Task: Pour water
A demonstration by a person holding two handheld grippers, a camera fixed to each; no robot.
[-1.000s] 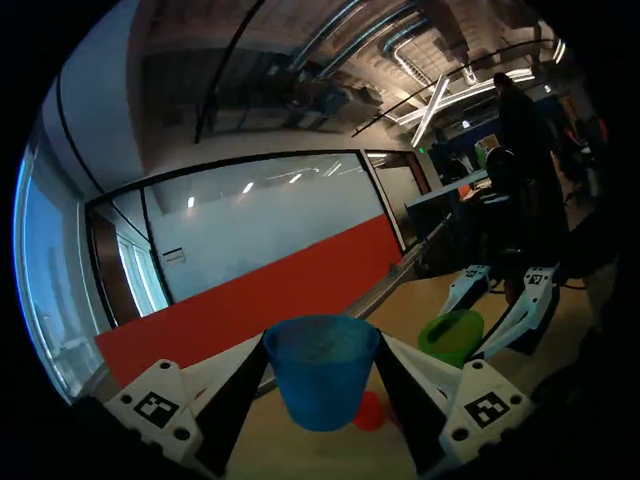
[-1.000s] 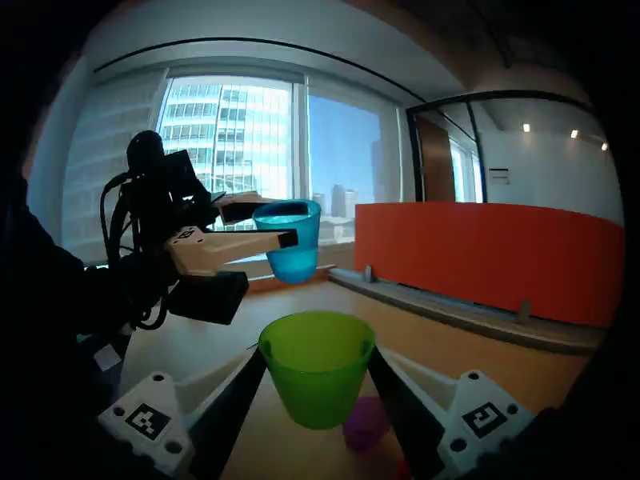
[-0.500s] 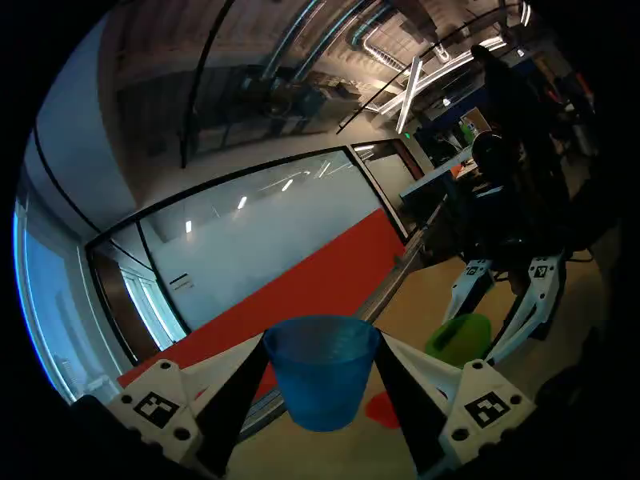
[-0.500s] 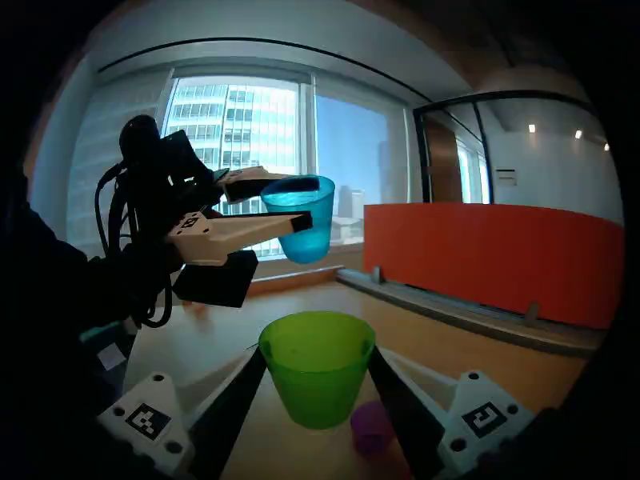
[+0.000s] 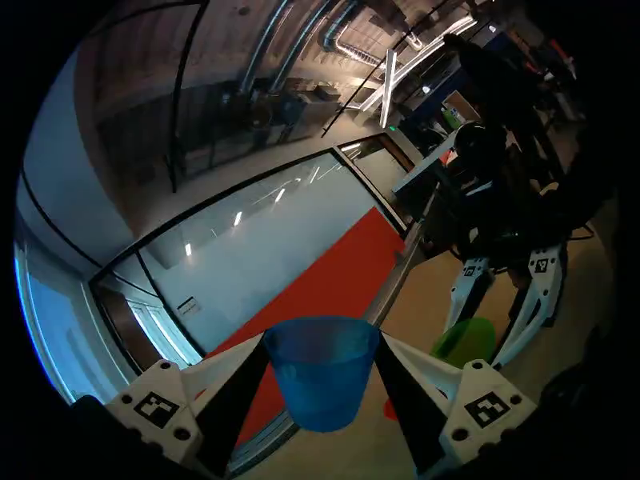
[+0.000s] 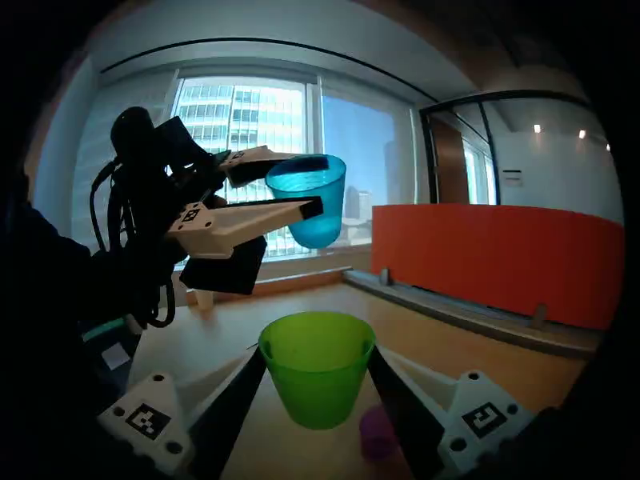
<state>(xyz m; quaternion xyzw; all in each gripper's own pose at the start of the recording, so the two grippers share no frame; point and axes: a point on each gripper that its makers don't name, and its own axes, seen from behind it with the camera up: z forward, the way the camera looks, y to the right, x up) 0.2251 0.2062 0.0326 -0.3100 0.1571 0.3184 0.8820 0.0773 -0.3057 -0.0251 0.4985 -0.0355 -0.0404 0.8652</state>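
Note:
In the left gripper view my left gripper [image 5: 322,376] is shut on a blue cup [image 5: 322,382], tilted in the air. The right gripper view shows that blue cup [image 6: 310,198] with water in it, raised above and behind a green cup [image 6: 318,376], between the left gripper's fingers [image 6: 256,220]. My right gripper [image 6: 318,384] is shut on the green cup, held upright over the wooden table [image 6: 448,344]. In the left gripper view the green cup [image 5: 466,340] sits lower right between the right gripper's fingers [image 5: 534,308].
An orange partition [image 6: 504,256] runs along the table's far side. A small purple cup [image 6: 376,432] stands on the table under the green cup, and a red object [image 5: 390,410] lies near it. Windows [image 6: 240,160] fill the back wall. A person's sleeve [image 6: 56,304] is at left.
The left gripper has lifted the blue cup higher and nearer over the green cup, and its view has tilted further. The green cup stays still in the right gripper.

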